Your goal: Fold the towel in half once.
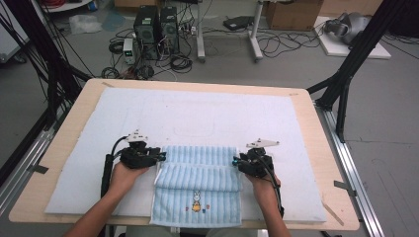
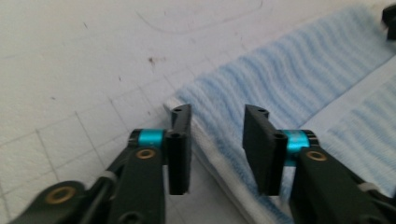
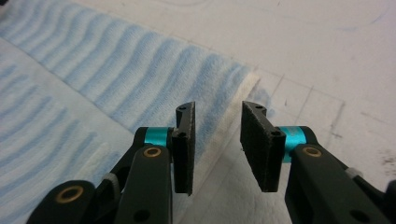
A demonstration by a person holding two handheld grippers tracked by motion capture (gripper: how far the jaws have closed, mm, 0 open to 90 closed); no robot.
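I am hovering both released hand-held grippers, left hand-held gripper [image 1: 162, 157] and right hand-held gripper [image 1: 235, 161], over the folded blue towel's [image 1: 197, 185] 2 ends.

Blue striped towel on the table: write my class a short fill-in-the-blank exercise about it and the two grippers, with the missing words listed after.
1. The towel is striped in white and ____.
2. The figure stitched on the towel is a ____.
3. The jaws of the left gripper and the right gripper stand ____, gripping nothing.
4. The towel lies on a white ____ covering the table.

Missing words: blue; rabbit; open; mat
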